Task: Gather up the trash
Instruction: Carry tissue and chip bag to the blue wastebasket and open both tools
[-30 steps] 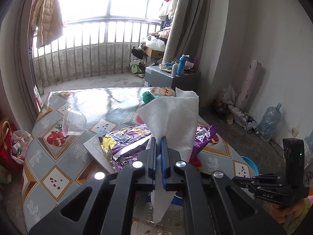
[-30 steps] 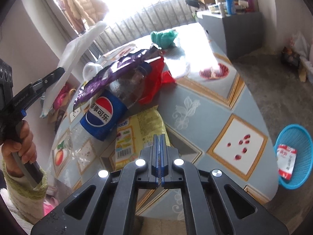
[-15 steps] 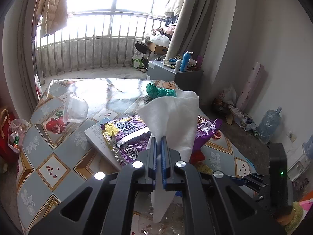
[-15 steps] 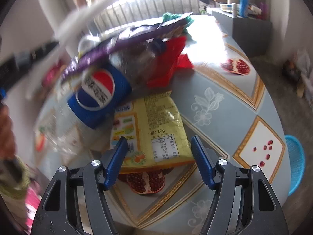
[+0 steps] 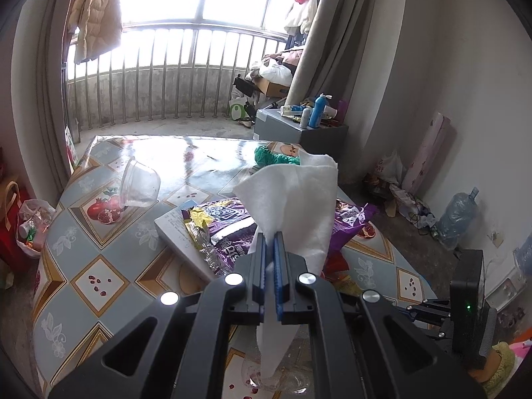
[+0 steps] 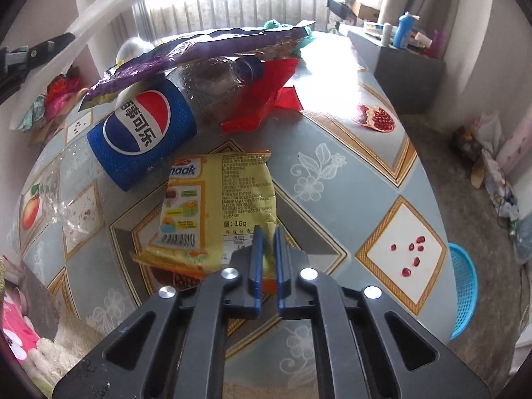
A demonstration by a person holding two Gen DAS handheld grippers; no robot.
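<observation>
My left gripper (image 5: 270,242) is shut on a white tissue (image 5: 292,199) and holds it above the table. It also shows in the right wrist view (image 6: 109,3) at the upper left. My right gripper (image 6: 267,236) is nearly closed around the near corner of a yellow snack packet (image 6: 212,206) lying on the table. Behind the packet lie a Pepsi bottle (image 6: 146,129), a purple wrapper (image 6: 206,50) and a red wrapper (image 6: 269,96). The purple wrapper shows in the left wrist view (image 5: 229,222) under the tissue.
A clear plastic cup (image 5: 139,186) lies tipped on the patterned table (image 5: 99,279). A white box (image 5: 179,229) sits under the purple wrapper. A green ball of yarn (image 5: 272,156) is at the far edge. A blue basket (image 6: 462,286) stands on the floor to the right.
My right gripper opened, moved down to the yellow packet and closed around its near corner. My left gripper kept hold of the tissue and rose slightly.
</observation>
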